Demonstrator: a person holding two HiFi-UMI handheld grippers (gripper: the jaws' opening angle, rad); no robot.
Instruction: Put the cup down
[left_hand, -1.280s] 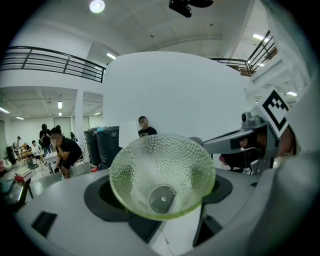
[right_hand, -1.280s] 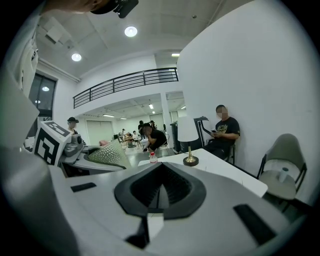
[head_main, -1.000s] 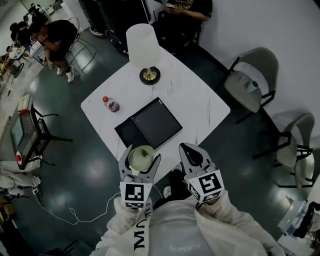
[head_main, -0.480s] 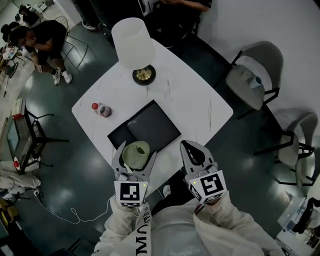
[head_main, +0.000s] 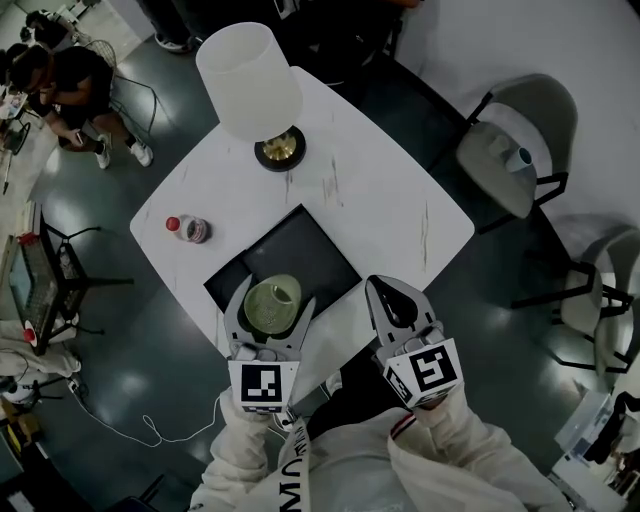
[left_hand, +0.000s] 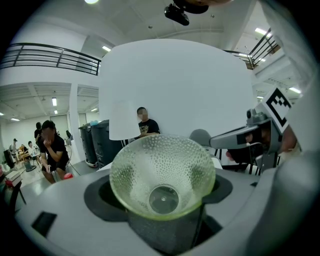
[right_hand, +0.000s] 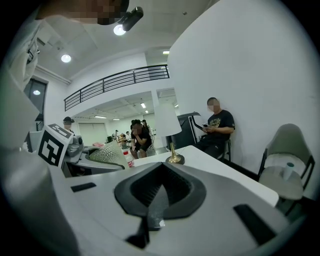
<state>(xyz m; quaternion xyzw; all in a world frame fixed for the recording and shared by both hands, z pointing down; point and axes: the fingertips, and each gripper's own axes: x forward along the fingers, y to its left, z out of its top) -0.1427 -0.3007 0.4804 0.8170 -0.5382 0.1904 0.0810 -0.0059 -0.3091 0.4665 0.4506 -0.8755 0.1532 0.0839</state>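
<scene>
A pale green dimpled cup (head_main: 270, 305) sits between the jaws of my left gripper (head_main: 272, 300), which is shut on its sides. The cup hangs upright over the near edge of a black mat (head_main: 300, 245) on the white table (head_main: 390, 200). In the left gripper view the cup (left_hand: 162, 175) fills the middle with its mouth facing the camera, and it looks empty. My right gripper (head_main: 392, 300) is beside it to the right, shut with nothing between its jaws, over the table's near edge. From the right gripper view the cup (right_hand: 106, 154) shows at the left.
A white-shaded lamp (head_main: 250, 80) on a brass base (head_main: 278, 150) stands at the table's far side. A small red-capped bottle (head_main: 188, 229) lies near the left edge. Grey chairs (head_main: 515, 150) stand to the right, and people sit at the back left.
Both grippers have moved forward over the table and a little lower. The cup has gone from in front of the table's edge to above the near end of the black mat.
</scene>
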